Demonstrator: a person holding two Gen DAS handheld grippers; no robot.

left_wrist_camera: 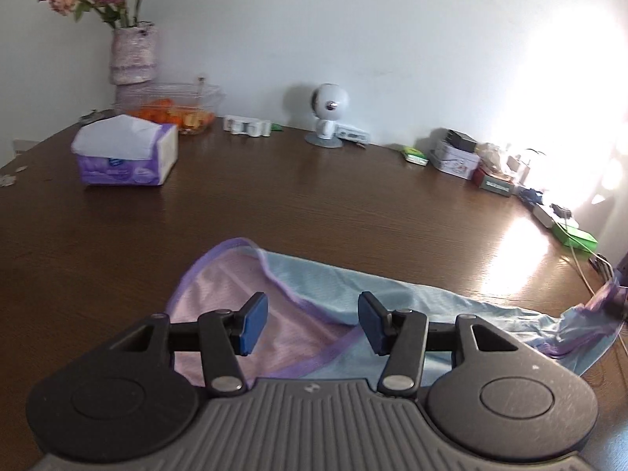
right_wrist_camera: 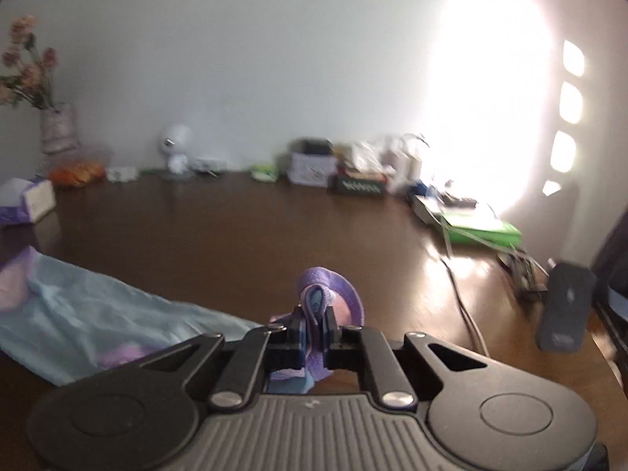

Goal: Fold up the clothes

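A light blue garment [left_wrist_camera: 353, 286] with purple trim and a pink inner side lies on the dark wooden table [left_wrist_camera: 274, 196]. My left gripper [left_wrist_camera: 313, 324] is open, its blue pads [left_wrist_camera: 253, 324] just above the garment's purple-edged opening. My right gripper [right_wrist_camera: 313, 329] is shut on a bunched purple-trimmed end of the garment [right_wrist_camera: 318, 298] and holds it slightly off the table. The rest of the garment [right_wrist_camera: 98, 310] trails away to the left in the right wrist view.
A tissue box [left_wrist_camera: 125, 155], a vase of flowers [left_wrist_camera: 131, 59], a bowl of orange food [left_wrist_camera: 180, 112] and a small white camera [left_wrist_camera: 329, 112] stand at the back. Boxes [left_wrist_camera: 455, 157], green packets [right_wrist_camera: 486, 231] and cables [right_wrist_camera: 459, 286] line the right edge. A dark device [right_wrist_camera: 565, 306] stands at right.
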